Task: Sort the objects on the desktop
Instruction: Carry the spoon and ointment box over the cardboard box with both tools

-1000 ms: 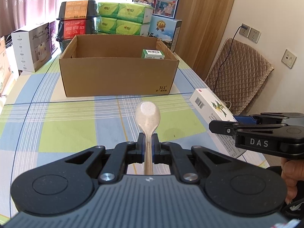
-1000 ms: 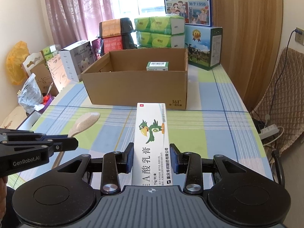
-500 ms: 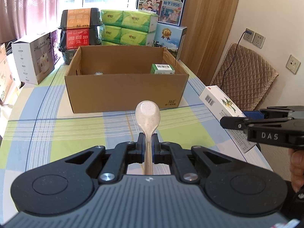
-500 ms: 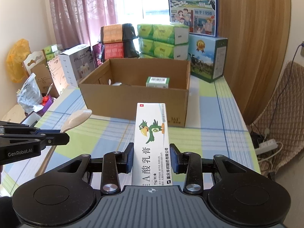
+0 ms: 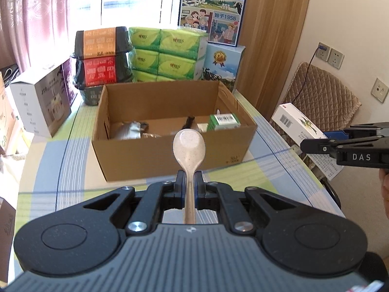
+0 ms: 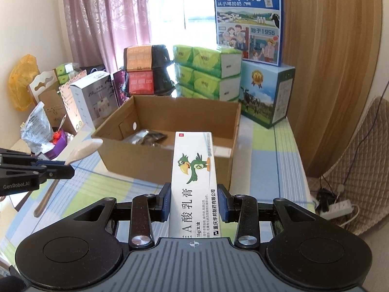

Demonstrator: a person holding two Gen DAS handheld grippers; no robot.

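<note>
Left fingers (image 5: 178, 187) pinching spoon (image 5: 189, 146) handle; right fingers (image 6: 165, 202) clamping ointment box (image 6: 193, 177) sides.

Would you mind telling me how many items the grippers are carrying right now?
2: a beige spoon in the left gripper, and a white ointment box in the right gripper.
</note>
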